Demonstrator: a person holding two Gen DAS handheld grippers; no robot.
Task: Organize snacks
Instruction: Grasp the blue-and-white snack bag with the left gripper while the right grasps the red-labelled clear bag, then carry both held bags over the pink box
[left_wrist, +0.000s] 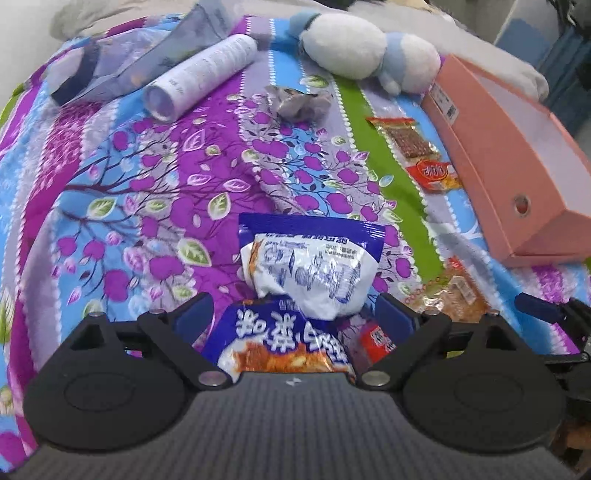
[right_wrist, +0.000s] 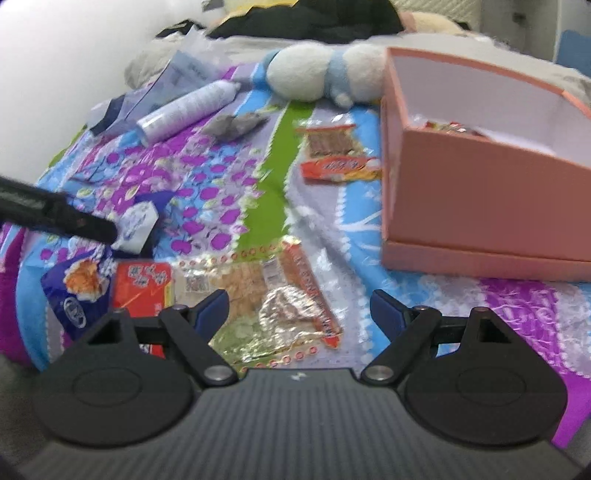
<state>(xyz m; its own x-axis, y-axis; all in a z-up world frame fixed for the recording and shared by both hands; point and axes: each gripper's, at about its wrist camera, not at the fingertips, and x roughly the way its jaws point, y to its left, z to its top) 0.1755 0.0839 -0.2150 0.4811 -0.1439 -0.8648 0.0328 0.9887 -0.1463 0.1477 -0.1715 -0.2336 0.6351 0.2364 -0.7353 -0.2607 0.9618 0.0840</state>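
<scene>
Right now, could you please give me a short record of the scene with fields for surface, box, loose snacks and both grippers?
surface: floral bedsheet
box: pink box, open, some snacks inside
loose snacks: blue-and-white packets; red-and-clear packet; gold foil packet
left gripper: jaws open on either side of the blue-and-white packets
right gripper: jaws open over the gold foil packet

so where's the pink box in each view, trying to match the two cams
Left wrist view: the pink box runs along the right edge, seen from its long outer side, interior hidden.
Right wrist view: the pink box fills the upper right, its open top showing snacks inside.
Shared landmark: the red and clear snack packet lies on the bedsheet just left of the box in both.
</scene>
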